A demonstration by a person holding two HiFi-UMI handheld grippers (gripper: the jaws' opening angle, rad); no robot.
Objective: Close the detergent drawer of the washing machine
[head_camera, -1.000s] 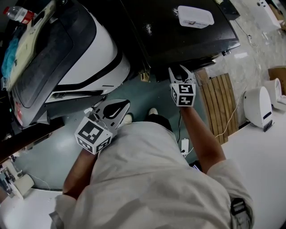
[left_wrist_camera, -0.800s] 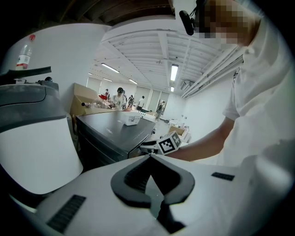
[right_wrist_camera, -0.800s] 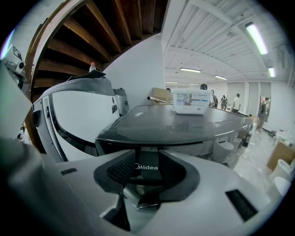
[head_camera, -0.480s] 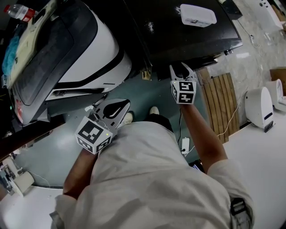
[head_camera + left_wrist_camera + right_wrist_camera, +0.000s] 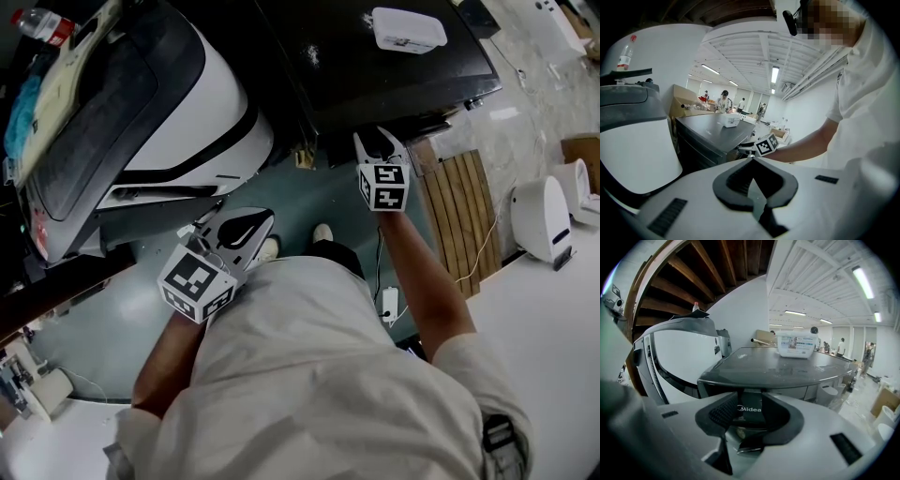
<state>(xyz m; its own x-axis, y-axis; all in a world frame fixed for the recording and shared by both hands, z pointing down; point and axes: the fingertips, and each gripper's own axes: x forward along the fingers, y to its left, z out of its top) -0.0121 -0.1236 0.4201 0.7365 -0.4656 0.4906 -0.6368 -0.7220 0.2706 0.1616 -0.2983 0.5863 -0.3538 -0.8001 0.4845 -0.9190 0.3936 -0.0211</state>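
1. The step in hand looks like the approach to the push. The right gripper (image 5: 380, 141) is up against the front edge of the washing machine (image 5: 375, 84), just under its dark lid.
2. In the right gripper view its jaws stand apart. Directly ahead of the right gripper (image 5: 750, 397), between the jaw tips, is a dark front piece with "Midea" lettering, which I take to be the detergent drawer (image 5: 749, 408). I cannot tell whether the pads press on it or only flank it.
3. From the head view the drawer is hidden below the lid edge and the gripper, so I cannot judge how far out it stands.
4. The next move calls for a straight push along the jaws' own line, square into the machine front so the drawer does not skew. I judge the task barely begun.
5. The right arm is stretched forward, away from the body, with the forearm nearly straight and the marker cube facing up.
6. The left gripper (image 5: 265, 217) has its jaws together with nothing between them, as the left gripper view (image 5: 752, 158) shows. Its arm is bent and held close to the body, well short of the machine.
7. A white box (image 5: 408, 31) sits on the lid, far beyond the right gripper's tips.
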